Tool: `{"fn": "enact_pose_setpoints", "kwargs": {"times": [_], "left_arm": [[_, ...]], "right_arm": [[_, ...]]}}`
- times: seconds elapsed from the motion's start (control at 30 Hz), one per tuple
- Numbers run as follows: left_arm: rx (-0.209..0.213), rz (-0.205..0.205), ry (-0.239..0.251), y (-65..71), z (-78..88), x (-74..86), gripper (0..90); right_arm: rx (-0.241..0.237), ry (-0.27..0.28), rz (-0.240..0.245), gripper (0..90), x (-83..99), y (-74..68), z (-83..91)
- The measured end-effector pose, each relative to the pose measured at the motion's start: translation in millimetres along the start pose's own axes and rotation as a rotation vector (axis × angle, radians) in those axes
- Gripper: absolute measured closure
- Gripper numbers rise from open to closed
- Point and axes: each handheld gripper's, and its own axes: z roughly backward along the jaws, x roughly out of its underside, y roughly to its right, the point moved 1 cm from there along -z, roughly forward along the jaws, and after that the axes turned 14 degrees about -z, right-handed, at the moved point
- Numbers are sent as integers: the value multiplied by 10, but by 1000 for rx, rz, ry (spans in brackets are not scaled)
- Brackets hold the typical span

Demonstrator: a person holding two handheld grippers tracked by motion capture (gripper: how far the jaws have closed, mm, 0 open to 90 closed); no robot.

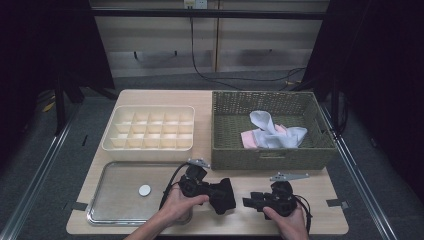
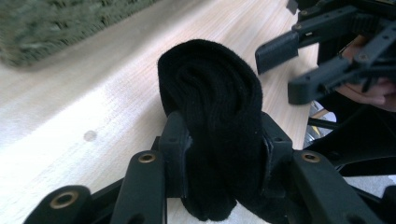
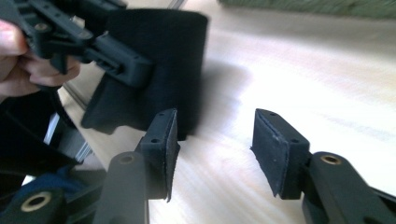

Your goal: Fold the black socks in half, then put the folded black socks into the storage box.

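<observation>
A rolled black sock stands on end on the wooden table, and my left gripper is shut on it, both pads pressing its sides. In the high view the sock sits near the table's front edge, with the left gripper reaching it from the left. My right gripper points left at the sock from a short way off. In the right gripper view my right gripper stands open over bare wood, just short of the sock. The left gripper view shows the right gripper beyond the sock, its jaws apart.
A green woven basket at the back right holds white and pink cloths. A cream divided organiser lies at the back left. In front of it is a metal tray with a small white disc.
</observation>
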Motion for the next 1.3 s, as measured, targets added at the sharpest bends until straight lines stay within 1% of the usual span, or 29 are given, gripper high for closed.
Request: {"fn": "enact_pose_setpoints", "kwargs": {"times": [0.03,0.1,0.17,0.23,0.27,0.3,0.33,0.37,0.43,0.5,0.57,0.6,0.63,0.67,0.7,0.87,0.9,1.0,1.1,1.13,1.2,1.3], "left_arm": [[0,0,0,0,0,0,618],[-5,-3,10,-17,63,-13,617],[-16,7,20,-33,94,-12,617],[-21,10,22,-52,130,-7,617],[-30,8,21,-60,146,-2,617],[-30,8,21,-60,146,-2,617],[-29,12,24,-70,165,7,616],[-41,11,21,-78,209,20,616],[-47,18,28,-93,269,27,616],[-45,26,41,-116,311,29,616],[-47,27,39,-121,319,28,616],[-63,17,28,-120,342,3,615],[-62,7,33,-116,353,-12,615],[-59,6,40,-109,359,-27,615],[-60,-5,37,-107,364,-35,615],[-84,-5,23,-103,394,-30,615],[-82,-10,22,-110,411,-27,615],[-104,-23,14,-125,480,-27,615],[-112,-21,32,-149,554,-27,614],[-120,-19,28,-155,573,-27,615],[-121,-12,32,-179,597,-18,614],[-132,-1,42,-218,651,-9,614]], "right_arm": [[0,6,0,491,-10,9,17],[2,20,-7,484,-27,35,53],[12,33,-12,441,-37,63,83],[15,42,-16,446,-44,85,111],[17,50,-18,440,-49,92,126],[25,56,-20,425,-53,97,136],[33,55,-23,410,-58,103,144],[39,57,-24,394,-62,108,147],[49,58,-24,377,-67,115,148],[57,56,-23,358,-69,117,144],[62,57,-23,357,-68,115,141],[66,58,-22,356,-68,116,140],[66,60,-22,355,-69,118,140],[63,60,-22,356,-70,120,142],[64,60,-23,356,-70,119,142],[65,71,-27,356,-76,135,163],[64,76,-26,355,-75,136,169],[61,79,-31,349,-64,134,180],[61,91,-30,344,-66,132,186],[62,96,-31,344,-71,135,193],[69,113,-37,343,-82,138,205],[74,119,-38,343,-97,140,209]]}}
